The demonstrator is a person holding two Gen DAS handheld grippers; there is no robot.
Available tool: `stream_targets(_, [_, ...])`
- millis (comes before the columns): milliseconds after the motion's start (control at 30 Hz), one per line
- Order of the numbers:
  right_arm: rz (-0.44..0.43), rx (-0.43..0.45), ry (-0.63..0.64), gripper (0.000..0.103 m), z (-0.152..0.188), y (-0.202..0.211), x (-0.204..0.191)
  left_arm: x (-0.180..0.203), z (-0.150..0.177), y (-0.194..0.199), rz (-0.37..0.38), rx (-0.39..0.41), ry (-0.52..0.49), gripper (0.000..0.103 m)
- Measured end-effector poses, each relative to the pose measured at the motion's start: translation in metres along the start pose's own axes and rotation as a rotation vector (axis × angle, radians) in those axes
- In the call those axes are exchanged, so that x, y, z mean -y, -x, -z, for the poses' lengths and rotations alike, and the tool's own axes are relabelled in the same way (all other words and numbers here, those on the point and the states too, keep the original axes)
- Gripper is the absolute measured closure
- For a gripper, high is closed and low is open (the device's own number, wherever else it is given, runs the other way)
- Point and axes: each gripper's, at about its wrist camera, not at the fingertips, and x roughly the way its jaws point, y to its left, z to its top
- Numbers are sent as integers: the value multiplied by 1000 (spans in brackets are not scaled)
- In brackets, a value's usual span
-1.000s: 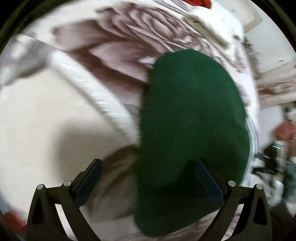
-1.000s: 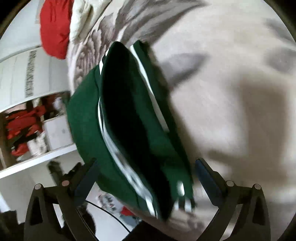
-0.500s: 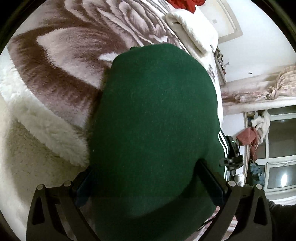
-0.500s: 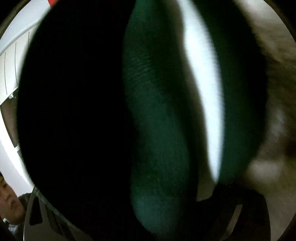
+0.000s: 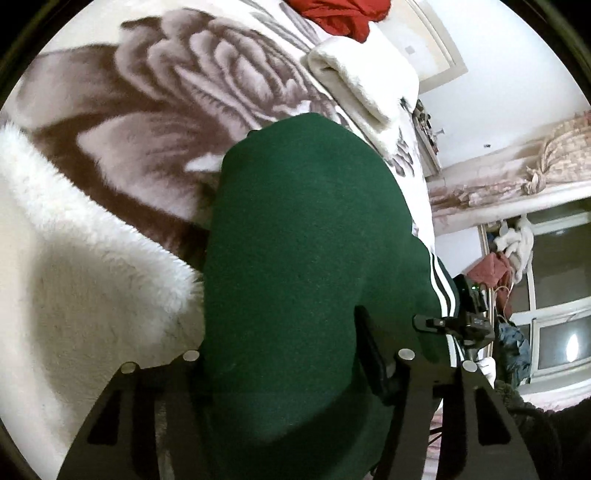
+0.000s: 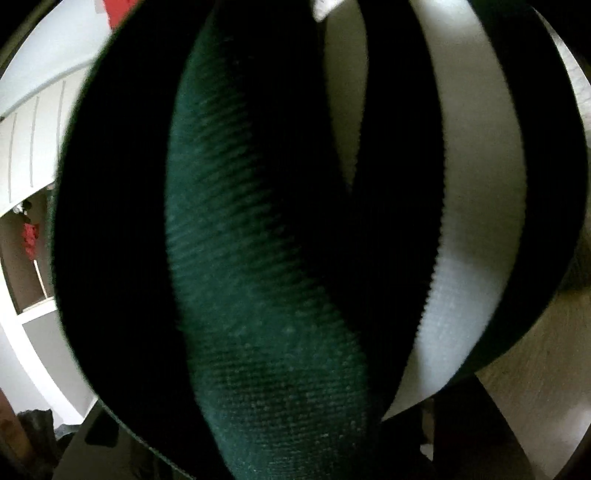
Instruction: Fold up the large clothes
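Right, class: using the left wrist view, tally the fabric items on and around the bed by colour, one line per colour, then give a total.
Green: 1, the green garment with white stripes
Red: 1, the red cloth at the far end
White: 1, the folded white blanket
Brown and white floral: 1, the floral bedspread
Total: 4

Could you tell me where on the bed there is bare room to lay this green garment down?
Free: the flower-print blanket left of the green garment, bordered below by the white fleece edge. Crowded: the far end, with the folded white blanket and red cloth. The right wrist view is filled by the garment.
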Motion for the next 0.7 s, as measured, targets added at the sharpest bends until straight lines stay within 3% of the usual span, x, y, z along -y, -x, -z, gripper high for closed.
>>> stream_targets(167, [-28,42,20,52,6,14,-33,22,-20,13,36,11,-29,50])
stream_targets(400, [-61,150,75,52,-13,65,-86,85,-98,16,75,48,-148,50])
stream_targets(567, [-59,225,112,52,-72,105,-137,130,-187,4,93,58,-237,50])
stream_targets(700, [-46,287,155,52,-158,130,-180,160,-281,-22,100,74,-301,50])
